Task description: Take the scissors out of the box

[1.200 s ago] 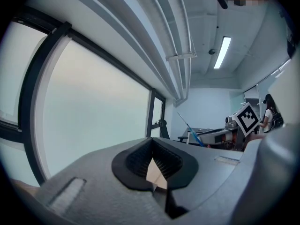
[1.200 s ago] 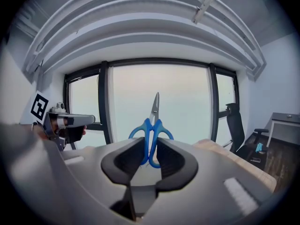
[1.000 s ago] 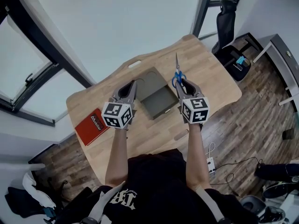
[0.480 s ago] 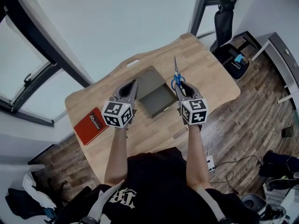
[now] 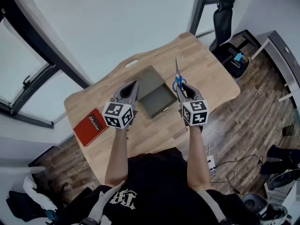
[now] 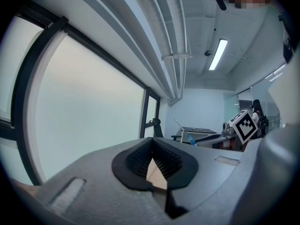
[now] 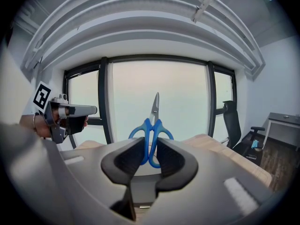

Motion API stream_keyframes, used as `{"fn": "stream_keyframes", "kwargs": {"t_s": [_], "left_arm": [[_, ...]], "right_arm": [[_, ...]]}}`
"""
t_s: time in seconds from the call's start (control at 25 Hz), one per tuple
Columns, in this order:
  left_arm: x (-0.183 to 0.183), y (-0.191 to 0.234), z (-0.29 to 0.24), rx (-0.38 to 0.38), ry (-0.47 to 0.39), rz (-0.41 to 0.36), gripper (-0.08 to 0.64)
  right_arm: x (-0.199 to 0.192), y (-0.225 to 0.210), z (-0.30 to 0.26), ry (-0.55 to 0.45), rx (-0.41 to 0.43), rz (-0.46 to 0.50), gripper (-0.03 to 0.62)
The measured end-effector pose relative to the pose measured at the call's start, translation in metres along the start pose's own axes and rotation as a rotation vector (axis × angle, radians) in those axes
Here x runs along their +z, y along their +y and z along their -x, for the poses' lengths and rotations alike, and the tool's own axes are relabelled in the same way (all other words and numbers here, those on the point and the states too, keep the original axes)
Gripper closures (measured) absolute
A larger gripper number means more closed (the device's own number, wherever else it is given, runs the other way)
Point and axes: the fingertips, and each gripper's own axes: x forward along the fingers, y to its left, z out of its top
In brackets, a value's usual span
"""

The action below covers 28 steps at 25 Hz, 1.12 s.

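Note:
Blue-handled scissors are held above the wooden table, blades pointing away from me, with my right gripper shut on their handles. In the right gripper view the scissors stand upright between the pads, blade tip up. The open grey box lies on the table below and between both grippers; nothing shows inside it. My left gripper hovers to the box's left, its jaws meeting at the tips with nothing held. The left gripper view shows its pads touching, and the scissors far off.
A red book lies near the table's left edge. The table has a slot at its far side. An office chair and a second desk stand right of the table; cables lie on the floor.
The right gripper with the scissors has sunk slightly. The left gripper has kept still.

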Motion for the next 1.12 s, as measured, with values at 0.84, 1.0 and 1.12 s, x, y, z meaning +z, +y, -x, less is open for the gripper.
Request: {"fn": "stream_keyframes", "kwargs": {"t_s": [0.84, 1.0, 1.12], "left_arm": [[-0.011, -0.003, 0.0, 0.002, 0.01, 0.025, 0.561], [-0.012, -0.002, 0.001, 0.003, 0.012, 0.029, 0.561], [-0.014, -0.001, 0.0, 0.002, 0.013, 0.031, 0.561]], "right_arm": [[-0.014, 0.001, -0.002, 0.029, -0.003, -0.015, 0.506], [-0.016, 0.001, -0.002, 0.034, -0.004, -0.02, 0.506], [-0.018, 0.001, -0.004, 0.038, -0.003, -0.019, 0.506]]}}
